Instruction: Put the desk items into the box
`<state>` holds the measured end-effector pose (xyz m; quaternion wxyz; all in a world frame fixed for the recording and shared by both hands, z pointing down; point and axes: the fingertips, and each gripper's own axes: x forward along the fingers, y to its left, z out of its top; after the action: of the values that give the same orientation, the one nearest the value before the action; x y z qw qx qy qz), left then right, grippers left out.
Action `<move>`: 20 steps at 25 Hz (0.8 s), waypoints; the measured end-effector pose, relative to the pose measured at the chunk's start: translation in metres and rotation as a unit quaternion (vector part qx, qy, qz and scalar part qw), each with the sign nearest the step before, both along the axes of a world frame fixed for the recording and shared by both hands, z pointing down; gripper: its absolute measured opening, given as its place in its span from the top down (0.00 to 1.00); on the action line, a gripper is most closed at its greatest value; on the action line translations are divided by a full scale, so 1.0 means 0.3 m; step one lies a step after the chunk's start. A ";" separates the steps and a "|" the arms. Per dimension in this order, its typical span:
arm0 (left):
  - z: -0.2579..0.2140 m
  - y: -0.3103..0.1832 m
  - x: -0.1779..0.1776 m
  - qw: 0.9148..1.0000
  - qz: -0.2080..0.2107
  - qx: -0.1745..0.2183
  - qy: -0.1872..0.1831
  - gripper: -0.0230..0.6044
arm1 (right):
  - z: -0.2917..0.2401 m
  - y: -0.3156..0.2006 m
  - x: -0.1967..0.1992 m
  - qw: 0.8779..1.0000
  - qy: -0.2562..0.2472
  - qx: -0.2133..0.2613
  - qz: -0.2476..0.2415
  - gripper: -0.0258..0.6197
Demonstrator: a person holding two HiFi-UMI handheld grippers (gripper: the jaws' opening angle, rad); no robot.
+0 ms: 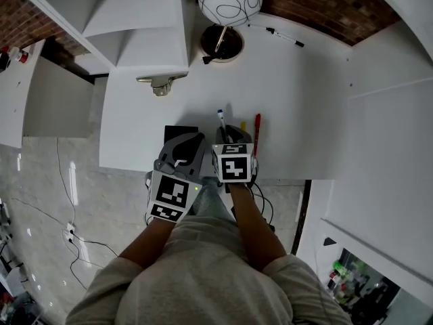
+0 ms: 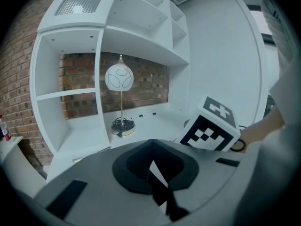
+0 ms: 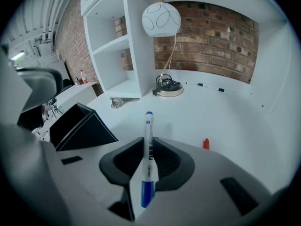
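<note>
My right gripper (image 1: 230, 139) (image 3: 148, 149) is shut on a white marker with a blue cap (image 1: 220, 120) (image 3: 149, 132), which stands up between the jaws over the desk's near edge. To its left is an open black box (image 1: 177, 132) (image 3: 77, 124), with my left gripper (image 1: 191, 143) (image 2: 153, 167) over its near side. The left jaws are closed with nothing between them. A red pen (image 1: 257, 125) (image 3: 206, 144) and a yellow item (image 1: 243, 124) lie on the desk just right of the right gripper.
A globe lamp (image 1: 229, 5) (image 3: 161, 20) stands at the back of the white desk (image 1: 304, 107). A black marker (image 1: 285, 37) lies at the back right and a metal stapler-like tool (image 1: 161, 82) (image 3: 122, 100) by the white shelf unit (image 1: 135, 19).
</note>
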<state>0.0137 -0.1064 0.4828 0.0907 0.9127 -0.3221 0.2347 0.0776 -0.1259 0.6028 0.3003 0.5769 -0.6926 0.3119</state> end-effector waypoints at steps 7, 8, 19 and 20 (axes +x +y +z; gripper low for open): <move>-0.056 -0.002 -0.013 1.000 -0.007 0.002 0.016 0.96 | -0.140 0.002 -0.004 0.997 0.006 0.074 0.007 0.84; -0.063 -0.001 -0.015 1.000 -0.007 0.001 0.020 0.96 | -0.163 -0.001 -0.007 0.996 0.006 0.091 0.007 0.84; -0.141 0.002 -0.058 0.998 -0.026 0.018 0.050 0.96 | -0.409 -0.002 -0.031 0.972 0.018 0.235 0.018 0.84; -0.150 0.001 -0.063 0.998 -0.029 0.021 0.052 0.96 | -0.430 0.000 -0.034 0.969 0.019 0.248 0.019 0.84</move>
<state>-0.0050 -0.1062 0.4377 0.0945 0.9158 -0.3479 0.1769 0.0676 -0.1260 0.4738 0.1558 0.6521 -0.7313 0.1250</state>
